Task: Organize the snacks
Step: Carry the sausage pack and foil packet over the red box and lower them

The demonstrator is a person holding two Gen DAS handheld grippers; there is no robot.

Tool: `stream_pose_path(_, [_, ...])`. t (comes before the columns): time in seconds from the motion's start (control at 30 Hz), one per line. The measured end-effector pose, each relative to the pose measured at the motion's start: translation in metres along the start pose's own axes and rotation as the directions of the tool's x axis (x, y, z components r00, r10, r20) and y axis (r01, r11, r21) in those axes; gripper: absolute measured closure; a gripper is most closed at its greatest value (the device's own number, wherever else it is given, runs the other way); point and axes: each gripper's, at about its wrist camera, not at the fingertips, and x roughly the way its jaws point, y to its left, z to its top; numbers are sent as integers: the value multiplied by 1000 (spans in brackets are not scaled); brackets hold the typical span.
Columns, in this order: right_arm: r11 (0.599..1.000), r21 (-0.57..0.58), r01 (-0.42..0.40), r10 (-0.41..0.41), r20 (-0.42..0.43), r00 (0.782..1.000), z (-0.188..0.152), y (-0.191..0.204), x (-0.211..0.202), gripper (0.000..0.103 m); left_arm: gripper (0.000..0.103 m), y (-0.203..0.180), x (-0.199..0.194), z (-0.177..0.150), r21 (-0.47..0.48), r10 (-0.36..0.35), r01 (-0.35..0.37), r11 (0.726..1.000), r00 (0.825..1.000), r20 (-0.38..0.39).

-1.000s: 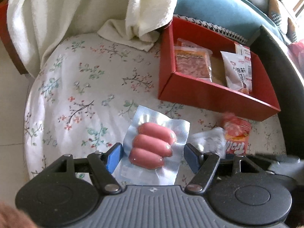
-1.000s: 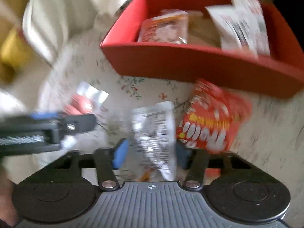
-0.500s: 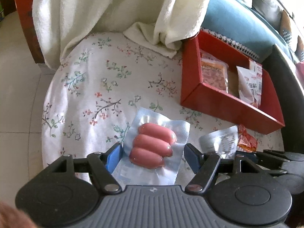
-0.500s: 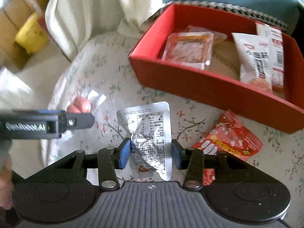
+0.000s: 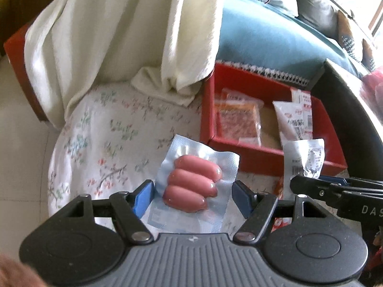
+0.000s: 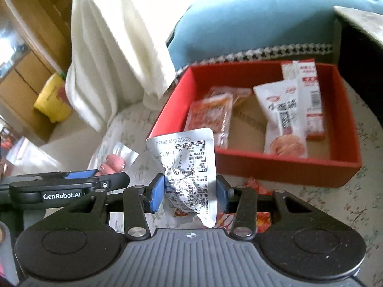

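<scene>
A clear pack of three pink sausages (image 5: 194,181) hangs above the floral cover, and my left gripper (image 5: 192,197) is shut on its plastic edges. In the right wrist view a silver packet (image 6: 189,162) with printed text stands upright, with my right gripper (image 6: 190,191) shut on it. Both hover just in front of the red box (image 6: 275,167), which holds a reddish meat packet (image 6: 210,117) and two white packets (image 6: 282,119). A red snack bag (image 6: 256,184) lies on the cover under my right gripper, mostly hidden. The left gripper's fingers (image 6: 95,174) show at the left of the right wrist view.
The box sits on a round seat with a floral cover (image 5: 107,131). A cream blanket (image 5: 119,35) drapes behind it, and a blue sofa cushion (image 6: 251,24) lies beyond the box. A dark table edge (image 5: 347,95) borders the right side. A yellow object (image 6: 52,100) sits on the floor at left.
Both grippers have risen with their packs and moved toward the red box. The silver packet left the cover, and the red snack bag stayed behind beneath it.
</scene>
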Motion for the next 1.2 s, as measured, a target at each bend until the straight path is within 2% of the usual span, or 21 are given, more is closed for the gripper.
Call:
stream_pose_path(0.3, [1000,16,-12,11,95,995,19,-23,-27,50,39,-44,-4,21,77,28,-34,996,996,82])
stream_pose_path(0.6, [999,32,-2,-4,162,987,42,-44,-45,50,39,-88,0,40,171,27,-52,984,989,145])
stream_pose_path(0.87, [1000,29,11,-16,194,981,61,-56,-47,50,39,-104,11,59,198,57,-93,976,982,182])
stream_pose_path(1.2, [999,18,44,-46,193,980,75,-66,-42,50,39,-115,24,78,219,90,-140,966,970,224])
